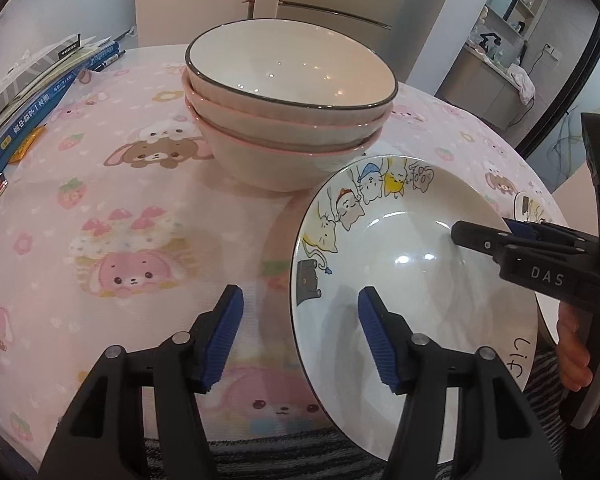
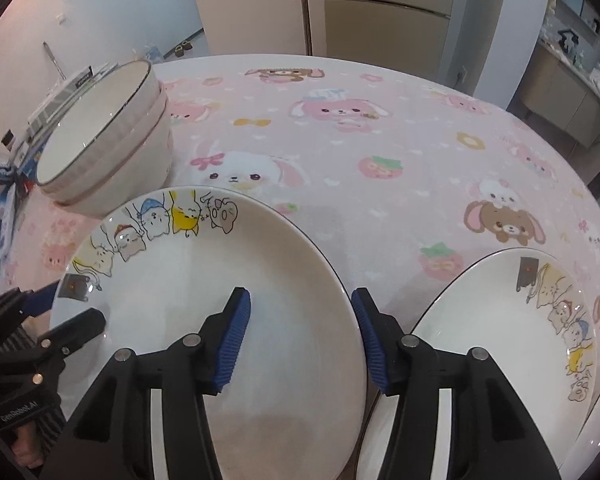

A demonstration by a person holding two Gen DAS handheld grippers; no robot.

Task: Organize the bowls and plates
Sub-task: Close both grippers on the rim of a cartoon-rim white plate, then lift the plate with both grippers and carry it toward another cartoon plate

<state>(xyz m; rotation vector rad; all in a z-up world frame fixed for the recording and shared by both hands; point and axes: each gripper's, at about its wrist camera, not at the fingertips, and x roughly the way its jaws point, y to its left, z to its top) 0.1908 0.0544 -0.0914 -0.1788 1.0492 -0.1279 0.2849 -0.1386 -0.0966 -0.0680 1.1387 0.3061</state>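
Your bowls look sorted: three of them sit nested in one stack of bowls (image 1: 290, 104) on the far side of the desk (image 1: 100, 200), just behind the near plate. The plates are what is left, as I judge it. The cat-pattern plate (image 2: 220, 280) lies at the near edge of the desk, and a second plate (image 2: 500, 320) sits to its right, close by and not stacked on it; a sliver of a third rim shows at the far right corner of the right wrist view.

Your left gripper (image 1: 300, 336) straddles the left rim of the cat-pattern plate, one pad out over the cloth, the other over the plate's well. Its jaws stand about half open and press on nothing.

Your right gripper (image 2: 302, 340) straddles the same plate's right rim, one pad over the well, the other outside it toward the second plate. It too is roughly half open with nothing held.

Neither plate is lifted, so gathering them into one pile looks not yet done.
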